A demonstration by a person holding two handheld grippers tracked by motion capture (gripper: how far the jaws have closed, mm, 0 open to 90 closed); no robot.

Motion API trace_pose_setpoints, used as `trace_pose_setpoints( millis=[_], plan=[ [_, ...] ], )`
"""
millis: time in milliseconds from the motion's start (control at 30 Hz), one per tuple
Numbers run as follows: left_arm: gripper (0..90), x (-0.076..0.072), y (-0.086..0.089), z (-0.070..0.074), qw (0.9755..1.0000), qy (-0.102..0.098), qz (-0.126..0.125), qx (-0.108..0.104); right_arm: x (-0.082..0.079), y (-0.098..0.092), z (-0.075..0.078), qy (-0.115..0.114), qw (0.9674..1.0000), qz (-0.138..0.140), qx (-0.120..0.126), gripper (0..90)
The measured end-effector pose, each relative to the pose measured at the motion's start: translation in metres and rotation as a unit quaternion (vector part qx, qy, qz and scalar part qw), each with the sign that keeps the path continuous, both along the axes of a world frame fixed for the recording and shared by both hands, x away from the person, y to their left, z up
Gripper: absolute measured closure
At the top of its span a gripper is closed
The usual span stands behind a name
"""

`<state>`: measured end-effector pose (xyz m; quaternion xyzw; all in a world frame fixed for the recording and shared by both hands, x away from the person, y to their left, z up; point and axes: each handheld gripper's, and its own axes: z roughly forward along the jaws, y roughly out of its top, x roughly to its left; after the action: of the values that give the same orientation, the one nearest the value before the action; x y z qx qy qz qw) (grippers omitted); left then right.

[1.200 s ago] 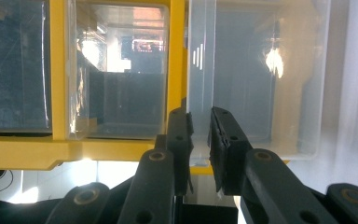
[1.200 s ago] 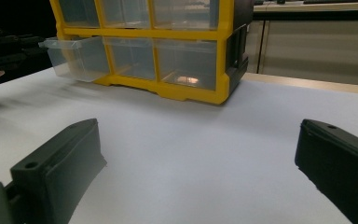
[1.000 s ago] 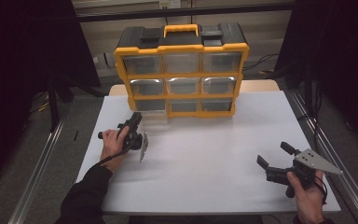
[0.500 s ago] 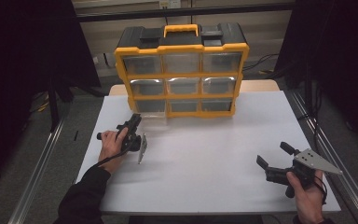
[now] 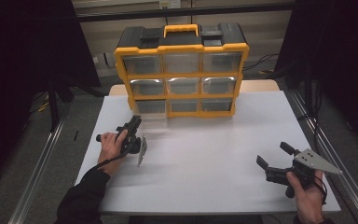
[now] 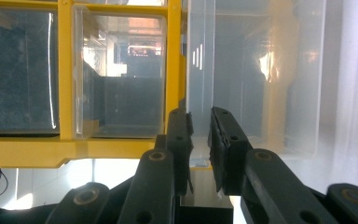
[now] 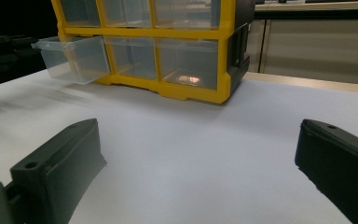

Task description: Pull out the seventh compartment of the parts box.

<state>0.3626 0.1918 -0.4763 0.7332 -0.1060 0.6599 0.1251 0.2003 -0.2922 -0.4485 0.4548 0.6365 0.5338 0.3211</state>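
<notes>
The left gripper (image 6: 200,154) is clamping its black jaws on the front lip of the clear drawer (image 6: 256,79), which is sticking out of the bottom-left slot of the yellow organiser (image 5: 182,70), as the right gripper view shows it (image 7: 72,58). Compared with a second ago nothing is shifting: the hand (image 5: 111,145) is sitting in the same spot by the cabinet's lower left corner, and the drawer is pulled out as far as before. The right gripper (image 5: 272,161) is resting near the table's right front corner, jaws standing wide apart over bare white tabletop (image 5: 205,163). The drawer is thin, glossy, see-through plastic, box-shaped; the organiser's frame is hard yellow plastic with a black top and yellow handle.
</notes>
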Motion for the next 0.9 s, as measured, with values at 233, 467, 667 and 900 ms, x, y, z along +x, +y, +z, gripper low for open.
trace_pose_setpoints(
  millis=[233,467,667,900],
  plan=[
    [78.9,-0.004,0.000,0.001,1.0000,-0.002,-0.001,0.001,0.000,0.000,0.000,0.001,1.0000,-0.001,0.000,0.2],
    [78.9,-0.006,-0.001,0.001,0.9999,0.006,-0.006,-0.009,0.000,0.000,0.000,0.000,1.0000,-0.001,0.000,0.2],
    [78.9,-0.011,0.000,0.003,1.0000,0.002,-0.005,0.001,0.000,0.000,0.000,0.001,1.0000,-0.003,0.001,0.1],
    [78.7,-0.011,0.000,0.001,0.9999,0.011,-0.009,0.003,0.001,0.001,0.000,0.000,1.0000,-0.002,0.000,0.1]
  ],
)
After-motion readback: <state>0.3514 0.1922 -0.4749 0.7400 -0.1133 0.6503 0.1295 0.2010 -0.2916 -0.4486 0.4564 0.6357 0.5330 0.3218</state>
